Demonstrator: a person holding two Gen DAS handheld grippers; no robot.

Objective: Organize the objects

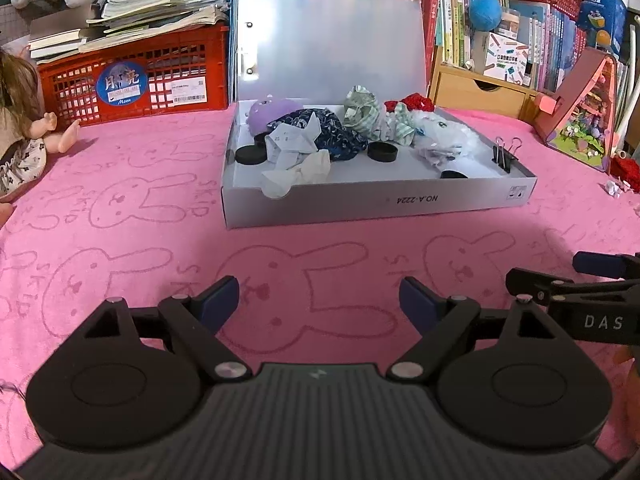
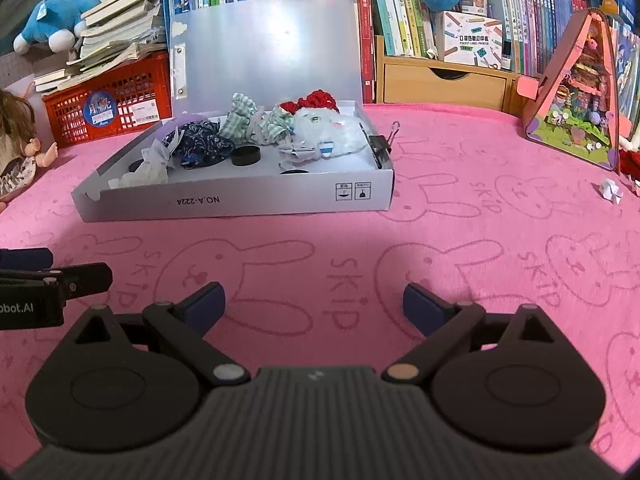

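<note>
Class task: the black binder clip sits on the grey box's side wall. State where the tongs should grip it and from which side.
Grip the binder clip by its black body, from above. Its wire handles stick up and are thin; the body straddles the grey box wall, leaving both flat faces exposed.

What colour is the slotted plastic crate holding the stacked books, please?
Red plastic crate, clearest in the left wrist view.

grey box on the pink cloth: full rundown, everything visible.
The grey box is a shallow, card-like tray with its hinged lid standing upright at the back. The front wall reads NO.A-2224, printed upside down. It lies flat on the pink cloth. Inside lie crumpled fabrics, a purple plush and black round lids. A black binder clip grips the right wall.
</note>
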